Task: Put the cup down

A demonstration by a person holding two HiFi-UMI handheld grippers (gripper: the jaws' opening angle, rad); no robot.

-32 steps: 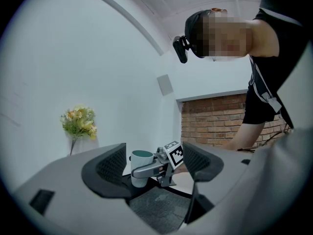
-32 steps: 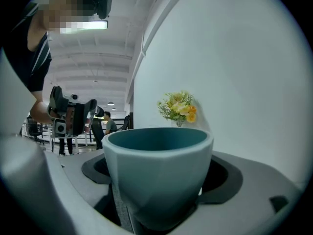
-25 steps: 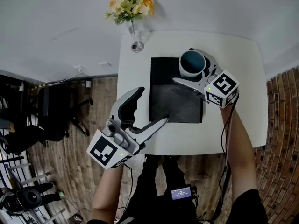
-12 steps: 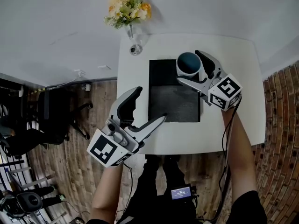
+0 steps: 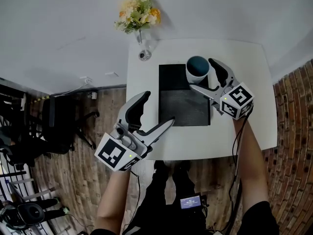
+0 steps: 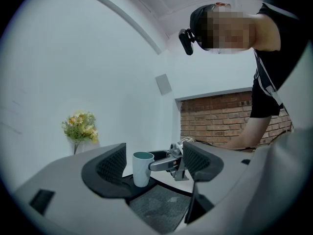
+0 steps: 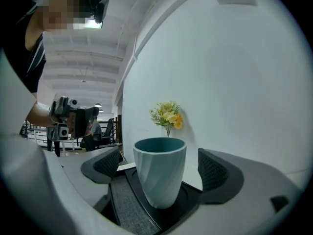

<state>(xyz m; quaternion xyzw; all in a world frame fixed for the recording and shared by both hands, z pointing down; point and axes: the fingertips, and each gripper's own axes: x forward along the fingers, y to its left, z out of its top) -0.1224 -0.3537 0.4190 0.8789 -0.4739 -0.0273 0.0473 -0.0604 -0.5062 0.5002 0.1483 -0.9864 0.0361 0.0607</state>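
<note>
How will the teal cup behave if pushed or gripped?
The cup looks rigid, likely ceramic, so it shouldn't deform. It tapers to a narrow base, so a high push may tip it. Its twisted ridges probably help grip on the smooth wall.

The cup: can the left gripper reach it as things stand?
Probably not cleanly: the open right gripper has a finger on each side of the cup, leaving little room. The left gripper is open, apart from it.
</note>
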